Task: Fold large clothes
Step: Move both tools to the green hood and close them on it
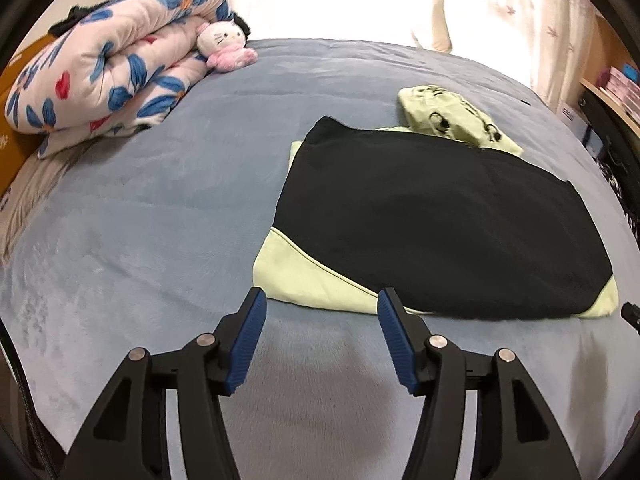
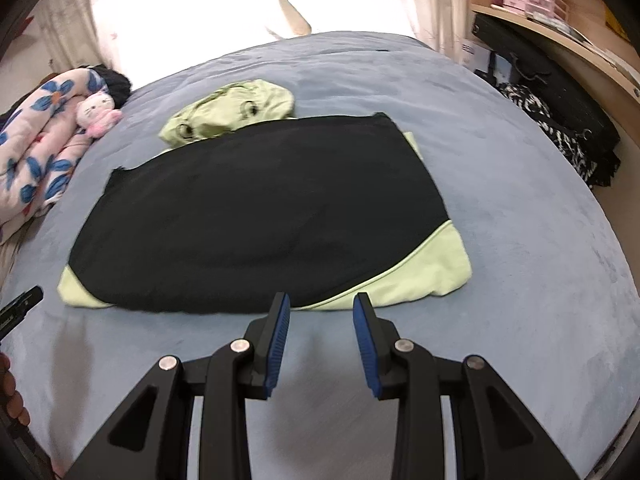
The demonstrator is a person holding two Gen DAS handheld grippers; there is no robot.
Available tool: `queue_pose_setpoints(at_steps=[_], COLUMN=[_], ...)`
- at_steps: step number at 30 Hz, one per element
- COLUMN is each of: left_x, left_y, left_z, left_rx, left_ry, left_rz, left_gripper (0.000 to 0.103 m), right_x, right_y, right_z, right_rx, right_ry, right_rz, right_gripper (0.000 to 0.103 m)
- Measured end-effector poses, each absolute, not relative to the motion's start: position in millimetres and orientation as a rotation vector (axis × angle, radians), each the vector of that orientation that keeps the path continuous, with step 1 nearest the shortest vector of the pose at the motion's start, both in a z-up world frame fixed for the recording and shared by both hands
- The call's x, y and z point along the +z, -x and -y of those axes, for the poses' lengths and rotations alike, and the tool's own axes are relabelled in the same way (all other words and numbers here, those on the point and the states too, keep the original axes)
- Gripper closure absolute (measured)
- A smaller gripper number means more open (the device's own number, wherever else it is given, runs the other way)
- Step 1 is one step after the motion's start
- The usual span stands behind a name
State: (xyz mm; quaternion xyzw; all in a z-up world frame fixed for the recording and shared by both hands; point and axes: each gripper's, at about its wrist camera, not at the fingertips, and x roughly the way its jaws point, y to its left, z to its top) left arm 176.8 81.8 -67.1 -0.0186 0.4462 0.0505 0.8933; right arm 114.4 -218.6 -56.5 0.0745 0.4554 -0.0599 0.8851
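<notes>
- Black-and-green garment [image 1: 432, 220] lies folded mid-frame on the blue bed [image 1: 160, 220], long axis across the frame.
- Left tool [image 1: 322, 300] gapes empty, just short of its lower-left corner.
- Right tool [image 2: 322, 304], part-open, empty, by the lower-right corner.

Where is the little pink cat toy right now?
The cat toy lies at the far left of the bed, tucked against the rolled floral quilt, well apart from the folded black-and-green garment.
</notes>
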Motion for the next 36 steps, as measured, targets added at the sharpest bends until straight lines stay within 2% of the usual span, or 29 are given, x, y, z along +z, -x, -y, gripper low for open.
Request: queue_pose_setpoints(at_steps=[5, 11, 13, 15, 22, 25, 29, 32, 36], left_x=[-42, 13, 40, 66, 127, 126, 101, 65, -3], left_y=[-170, -191, -207, -227, -338, -400, -481, -535, -593], left_z=[-73, -65, -65, -66, -54, -47, -38, -31, -25], left_rx=[0.051, -0.014, -0.049, -0.081, -0.136, -0.166, -0.155, -0.142, -0.128], left_ry=[-0.01, -0.101, -0.106, -0.1, -0.121, -0.111, -0.101, -0.097, -0.062], left_rz=[-0.912, -0.876, -0.867, -0.856, -0.854, -0.908, -0.956, -0.988, -1.066], left_gripper=[0.046, 0.046, 0.043, 0.03, 0.029, 0.029, 0.029, 0.029, 0.029], right_x=[-30, 39, 65, 93, 162, 164, 138, 96, 40], right_y=[-108, -128, -139, -156, -256, -316, -400, -459, -509], right_z=[201, 192, 191, 192, 215, 226, 246, 267, 277], right_rx=[-0.081, -0.016, -0.007, 0.008, 0.011, 0.019, -0.005, 0.037, 0.044], right_ry=[-0.09, -0.026, 0.007, 0.033, 0.021, -0.003, -0.05, -0.197, -0.258], right_rz=[-0.91, -0.843, -0.814, -0.789, -0.764, -0.805, -0.88, -0.938, -0.99], right_gripper=[0.07, 0.07, 0.07, 0.07, 0.07, 0.07, 0.07, 0.07, 0.07])
